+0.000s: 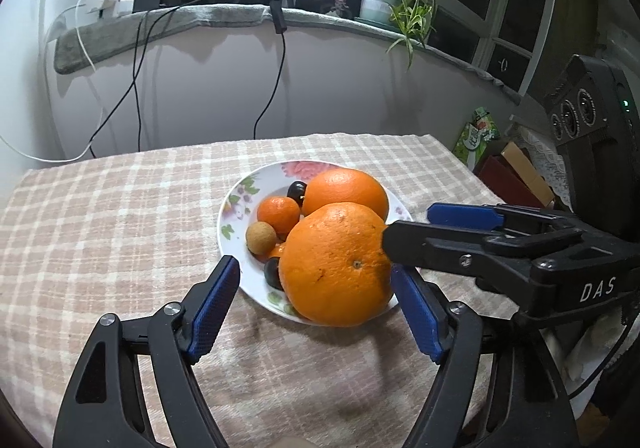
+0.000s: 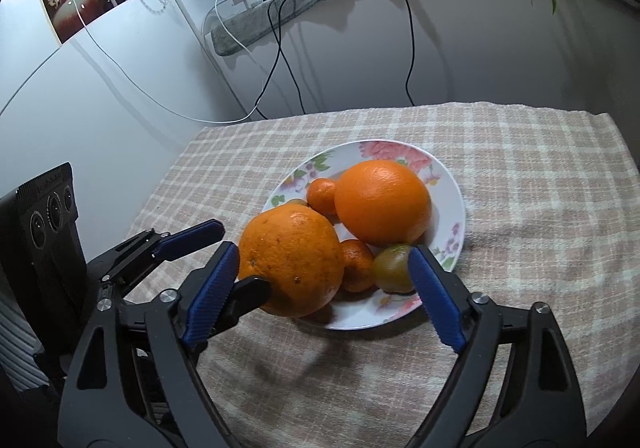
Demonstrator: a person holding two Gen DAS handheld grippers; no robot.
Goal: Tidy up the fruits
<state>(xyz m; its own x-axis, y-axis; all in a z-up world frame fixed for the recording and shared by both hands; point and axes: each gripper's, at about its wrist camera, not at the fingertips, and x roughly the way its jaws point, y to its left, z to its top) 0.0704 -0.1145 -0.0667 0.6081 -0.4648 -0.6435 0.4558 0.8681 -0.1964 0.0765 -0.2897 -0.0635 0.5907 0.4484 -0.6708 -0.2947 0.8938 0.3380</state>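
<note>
Floral plate (image 2: 454,183) on the checked-cloth surface (image 1: 100,215). Contents: one large orange (image 2: 382,201) at the back, two mandarins (image 1: 278,213), a tan longan (image 1: 261,236), dark grapes (image 1: 297,191), a greenish fruit (image 2: 392,267) (kind unclear). Second large orange (image 1: 336,264) sits at the plate's near edge. Left gripper (image 1: 320,304): fingers spread wide, one at each side of that orange; contact not discernible. Right gripper (image 2: 324,292): fingers spread, holding nothing, reaching toward the same orange.
</note>
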